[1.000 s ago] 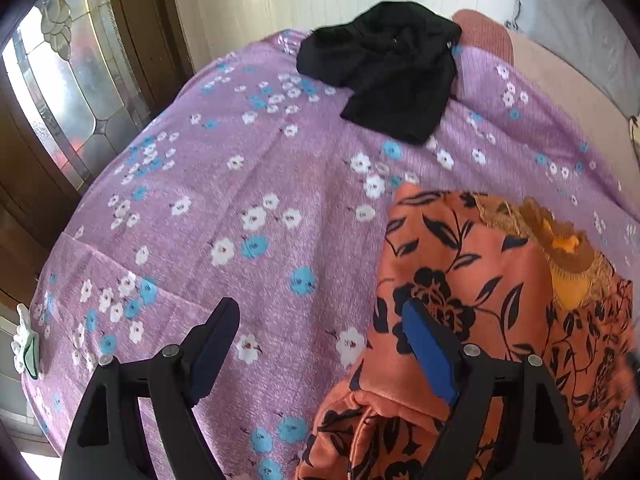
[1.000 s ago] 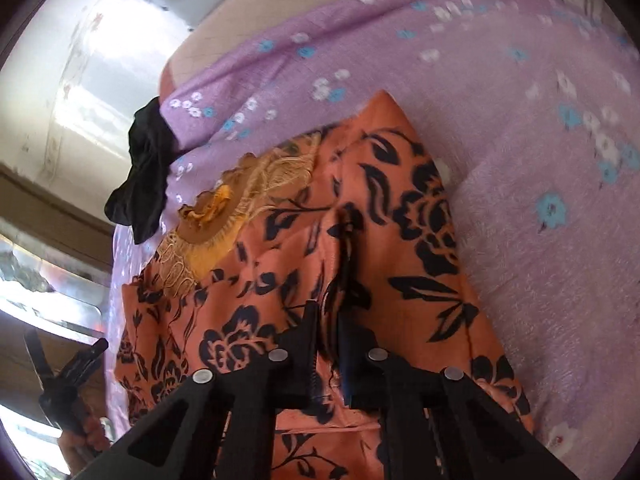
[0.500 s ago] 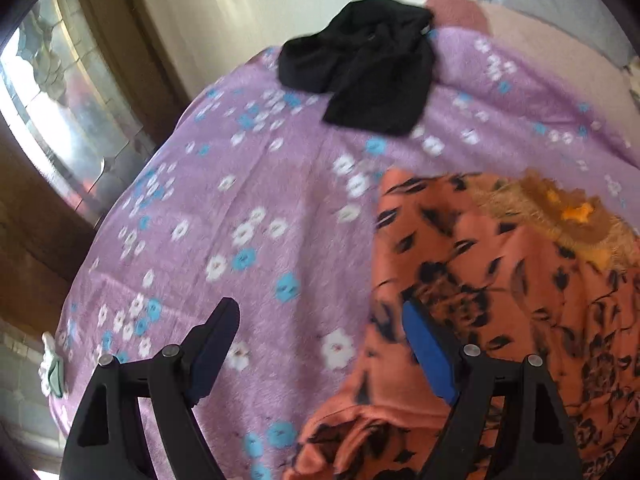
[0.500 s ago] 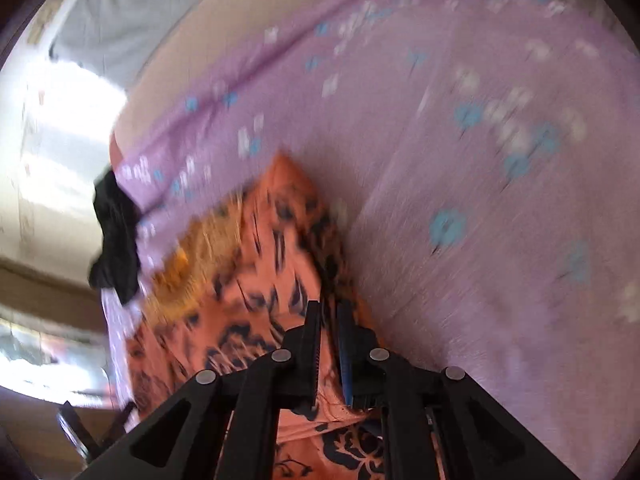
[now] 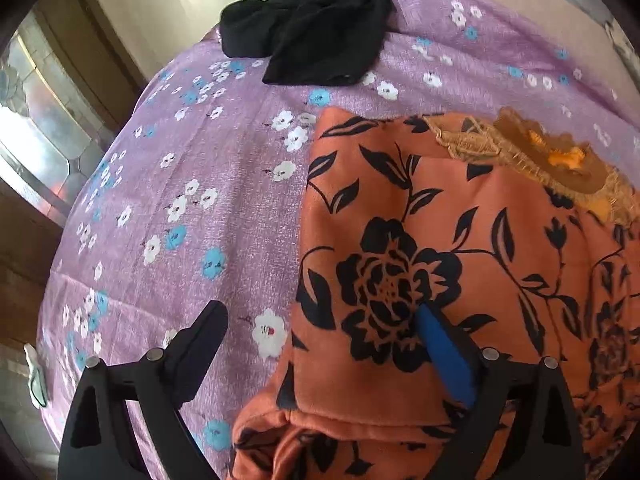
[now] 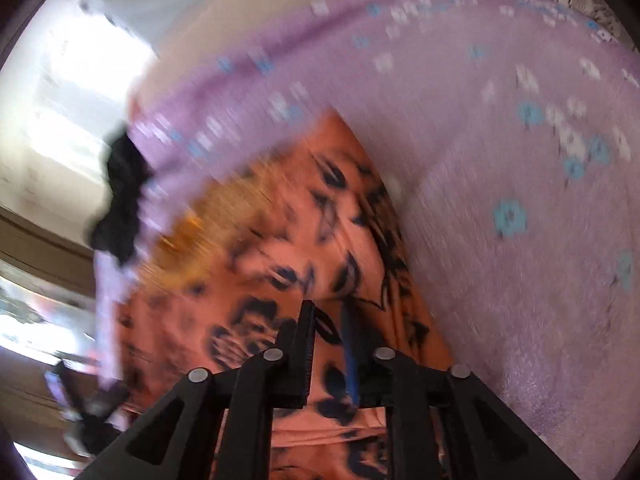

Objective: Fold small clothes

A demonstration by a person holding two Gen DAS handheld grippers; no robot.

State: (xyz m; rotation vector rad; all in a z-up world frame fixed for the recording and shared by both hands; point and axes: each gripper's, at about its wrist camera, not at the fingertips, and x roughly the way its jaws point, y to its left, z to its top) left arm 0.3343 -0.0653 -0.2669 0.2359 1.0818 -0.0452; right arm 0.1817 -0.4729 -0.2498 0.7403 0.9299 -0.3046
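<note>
An orange garment (image 5: 440,240) printed with black flowers lies spread on a bed under a purple sheet (image 5: 192,184) dotted with white and blue blossoms. Seen from the left wrist view, the garment's nearer hem is bunched in a rolled fold at the bottom of the frame, and its embroidered golden neckline (image 5: 560,156) lies at the far end, so its long axis runs away from the person, from hem to neck. The left gripper (image 5: 320,340) hangs over the garment's left edge with its jaws spread wide and just now widening further: one jaw is above bare sheet, the other above the orange cloth, so the edge runs between them, and nothing is pinched. In the blurred right wrist view, the right gripper (image 6: 328,344) stands over the garment's right side near the hem, its jaws parted by a narrow slit and just now easing apart; cloth shows behind the slit, but the pads do not seem to press on it, so I judge it released. A crumpled black garment (image 5: 312,28) waits at the far edge of the bed, well apart. The left hand looks better placed to take the side edge for the next fold.
</note>
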